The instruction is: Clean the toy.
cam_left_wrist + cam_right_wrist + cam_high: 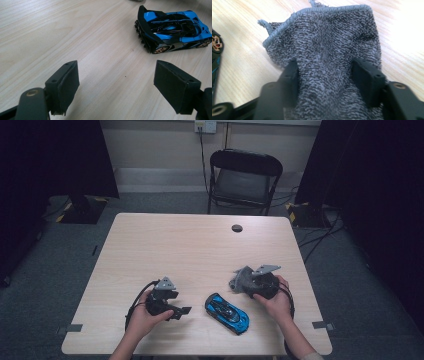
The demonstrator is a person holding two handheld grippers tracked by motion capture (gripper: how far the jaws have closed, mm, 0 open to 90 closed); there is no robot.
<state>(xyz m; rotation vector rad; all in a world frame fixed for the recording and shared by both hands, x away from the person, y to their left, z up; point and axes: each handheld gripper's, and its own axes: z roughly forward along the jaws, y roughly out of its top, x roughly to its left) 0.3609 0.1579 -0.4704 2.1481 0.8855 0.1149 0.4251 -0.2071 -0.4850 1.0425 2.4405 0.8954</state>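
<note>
Grey terry cloth (pixel 324 57) with a stitched hem bulges up between the two black jaws of the right gripper (pixel 325 80) in the right gripper view; both pads press into its bunched pile, so the cloth is pinched and held. Its free end lies on the pale wood-grain table (pixel 190 245). From above, that right gripper (pixel 239 281) sits near the table's front right, the cloth (pixel 241 280) hanging from its tip towards the middle of the table, the person's right hand (pixel 275 302) wrapped around the body.

Beyond the table stands a black folding chair (pixel 244 180), against the far wall. A small dark round hole (pixel 237 228) marks the tabletop near its far edge.

On the front left, the left hand (pixel 142 317) holds the left gripper (pixel 186 311), its tip pointing right towards a blue and black toy sports car (pixel 226 313) with gold wheels, which rests on the table between the two grippers, apart from both. In the left gripper view the left gripper's (pixel 116 82) jaws stand wide with only bare wood between them, and the car (pixel 172 31) lies ahead and to the right, its rear wing nearest.
</note>
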